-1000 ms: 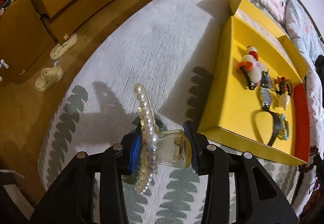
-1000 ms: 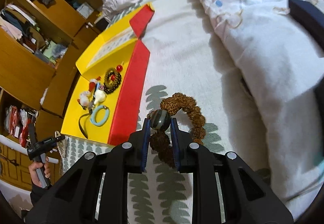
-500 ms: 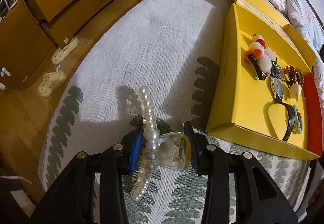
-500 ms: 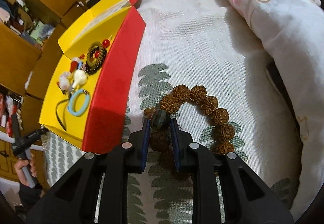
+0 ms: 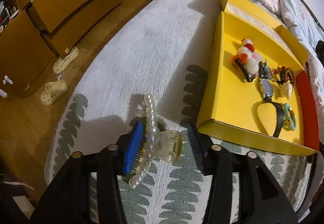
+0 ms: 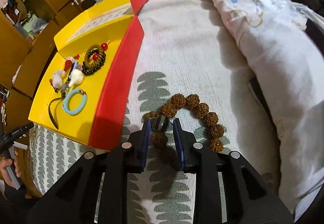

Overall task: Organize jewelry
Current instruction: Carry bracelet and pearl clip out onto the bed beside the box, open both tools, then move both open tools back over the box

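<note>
- Left wrist view: I can read no writing; the pale printed panel at the far end of the yellow box [image 5: 239,90] is too blurred to make out.
- My left tool [image 5: 163,148] is opening. The pearl hair claw [image 5: 160,143] lies on the leaf-patterned bed cover [image 5: 141,46] between the blue pads, clear of the right pad; whether the left one touches the pearl row I cannot tell.
- The claw is clear yellowish plastic with one curved row of pearls.
- The box sits ahead and right of this tool.
- Right wrist view: my right tool [image 6: 162,139] is opening around the brown bead bracelet [image 6: 194,110], its dark striped bead between the pads, gaps showing.
- Nearer beads sink into the tool's shadow.
- The box's red wall [image 6: 119,82] stands just left.
</note>
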